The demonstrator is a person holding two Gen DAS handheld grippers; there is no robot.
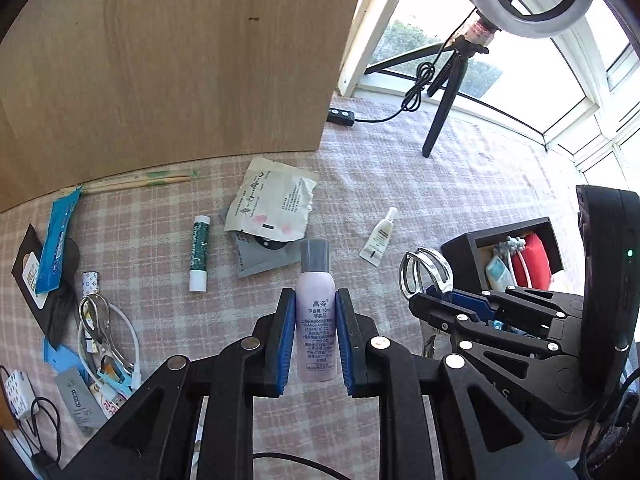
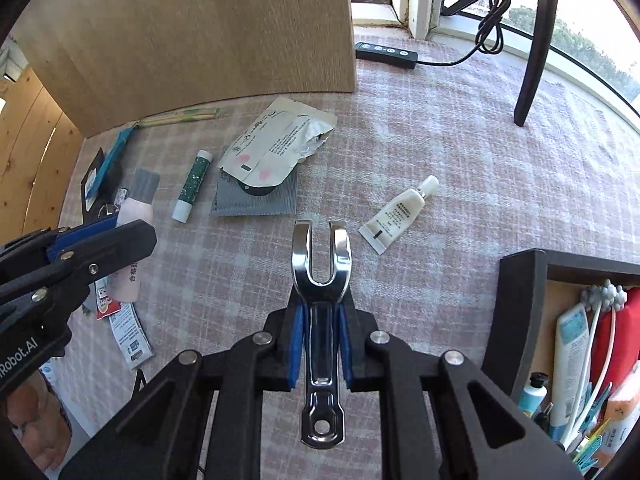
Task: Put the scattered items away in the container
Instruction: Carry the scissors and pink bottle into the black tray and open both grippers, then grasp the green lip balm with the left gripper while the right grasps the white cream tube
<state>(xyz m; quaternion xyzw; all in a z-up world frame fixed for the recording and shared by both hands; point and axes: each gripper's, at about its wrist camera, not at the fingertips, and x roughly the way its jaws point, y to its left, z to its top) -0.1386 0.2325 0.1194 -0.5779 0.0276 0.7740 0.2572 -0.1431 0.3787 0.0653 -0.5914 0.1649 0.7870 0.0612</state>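
Grip check first, nearest things. Left hand-held gripper is clamped on a pale pink spray bottle, blue pads pressing its sides, grey cap pointing away. Right hand-held gripper is clamped on a shiny metal tool, forked end forward, hole in the near end; pads hold the narrow shank.

Both loads look ready for the box, which sits at near right of the counter, already holding tubes, a red pouch and clips. Judgement: bring the metal tool over the opening first, since it is closer; lower before letting go so it does not bounce off the rim. Bottle follows, kept level so it cannot slide through the pads.

Writing: bottle label carries Chinese characters, with "SHANGHAI" and "COSMETIC CO." readable. "Robot.AI" is printed on the left unit's body as seen from the right camera.

Farther out, loose on the checked cloth: small white tube, green stick, torn sachet, chopsticks by the wooden board. Their print is too small to read.
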